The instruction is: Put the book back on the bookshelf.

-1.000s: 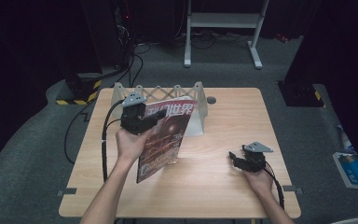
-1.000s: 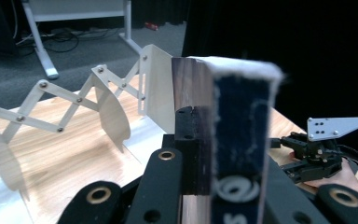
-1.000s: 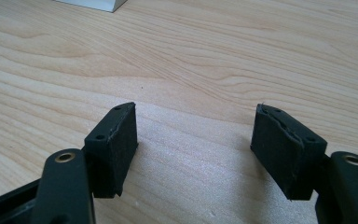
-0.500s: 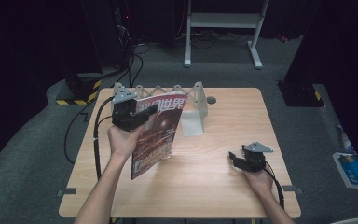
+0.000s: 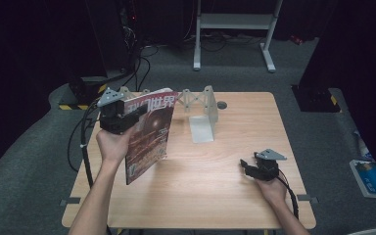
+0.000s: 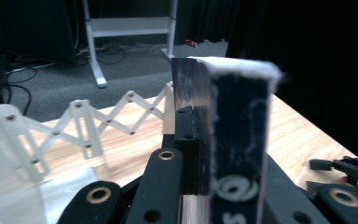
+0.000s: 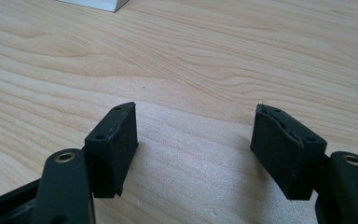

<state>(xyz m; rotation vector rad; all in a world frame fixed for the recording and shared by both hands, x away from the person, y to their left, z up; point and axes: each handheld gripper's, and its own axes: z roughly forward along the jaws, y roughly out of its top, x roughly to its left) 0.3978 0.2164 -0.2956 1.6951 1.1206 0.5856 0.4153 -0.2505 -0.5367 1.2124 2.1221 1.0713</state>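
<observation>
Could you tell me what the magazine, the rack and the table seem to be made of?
Magazine: glossy printed paper, with a stacked white page edge in the left gripper view.
Rack: probably matte white plastic, its crossed slats pinned.
Table: pale wood or laminate with visible grain.

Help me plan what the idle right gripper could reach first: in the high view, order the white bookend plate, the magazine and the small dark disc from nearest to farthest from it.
From the right gripper:
1. White bookend plate, up-left, mid-table.
2. Small dark disc, near the far edge.
3. Magazine, far left, clamped in the left gripper.
</observation>
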